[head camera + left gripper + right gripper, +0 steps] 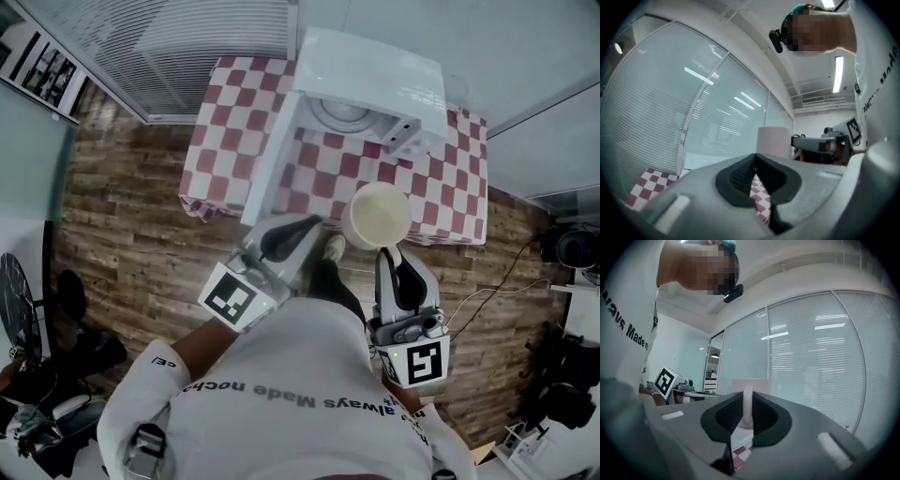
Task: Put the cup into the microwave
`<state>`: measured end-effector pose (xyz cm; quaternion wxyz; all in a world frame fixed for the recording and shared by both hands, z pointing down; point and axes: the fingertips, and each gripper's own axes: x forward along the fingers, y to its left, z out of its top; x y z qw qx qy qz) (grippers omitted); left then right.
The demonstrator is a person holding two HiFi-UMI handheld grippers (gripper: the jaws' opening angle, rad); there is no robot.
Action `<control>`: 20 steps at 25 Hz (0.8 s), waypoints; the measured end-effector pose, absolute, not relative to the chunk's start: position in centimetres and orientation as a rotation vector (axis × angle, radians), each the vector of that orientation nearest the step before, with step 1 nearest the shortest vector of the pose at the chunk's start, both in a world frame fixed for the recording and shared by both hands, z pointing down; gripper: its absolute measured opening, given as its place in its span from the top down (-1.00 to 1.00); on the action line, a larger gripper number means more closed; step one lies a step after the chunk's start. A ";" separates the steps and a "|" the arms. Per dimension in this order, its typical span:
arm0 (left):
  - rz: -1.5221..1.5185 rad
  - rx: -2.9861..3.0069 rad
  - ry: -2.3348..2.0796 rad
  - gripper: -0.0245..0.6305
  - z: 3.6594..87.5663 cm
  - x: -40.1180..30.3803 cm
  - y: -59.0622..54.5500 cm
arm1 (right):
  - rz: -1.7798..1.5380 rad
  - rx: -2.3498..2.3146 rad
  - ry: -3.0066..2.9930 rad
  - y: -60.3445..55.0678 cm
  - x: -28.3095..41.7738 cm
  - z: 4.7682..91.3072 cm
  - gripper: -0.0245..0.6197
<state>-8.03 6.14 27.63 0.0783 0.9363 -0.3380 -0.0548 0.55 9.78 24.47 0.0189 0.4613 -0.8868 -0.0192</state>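
A cream cup (377, 214) hangs upright above the table's near edge, mouth up. My right gripper (387, 253) is shut on its handle. In the right gripper view the white handle (747, 405) sits pinched between the dark pads, and the cup's body (751, 384) rises behind them. The white microwave (375, 75) stands on the checked table (234, 112). Its door (272, 159) is swung open to the left, and the turntable (342, 112) shows inside. My left gripper (309, 225) is shut on nothing, just left of the cup and near the door's lower edge. The left gripper view shows the cup (773, 142) past my left gripper (755, 158).
The red-and-white cloth (441, 187) hangs over the table's near edge. Wood floor (122, 206) lies all round. Cables and dark camera gear (567, 248) stand at the right, and a fan (19, 309) with more gear at the left. Glass walls with blinds (187, 37) stand behind the table.
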 end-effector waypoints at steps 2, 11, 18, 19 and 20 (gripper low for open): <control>-0.170 2.802 -1.022 0.91 27.6 -7.8 5.1 | -0.061 1.426 -2.757 8.7 0.8 24.6 0.82; -0.165 2.798 -1.064 0.91 27.3 -4.1 -1.4 | -0.068 1.385 -2.792 2.1 4.5 24.3 0.82; -0.156 2.789 -1.120 0.91 27.2 -0.7 -6.2 | -0.068 1.345 -2.822 -2.8 8.2 24.3 0.82; -0.157 2.790 -1.131 0.91 27.2 -0.3 -6.9 | -0.068 1.337 -2.825 -3.5 8.7 24.3 0.82; -0.156 2.792 -1.140 0.91 27.2 0.1 -7.5 | -0.068 1.331 -2.828 -4.2 9.2 24.3 0.82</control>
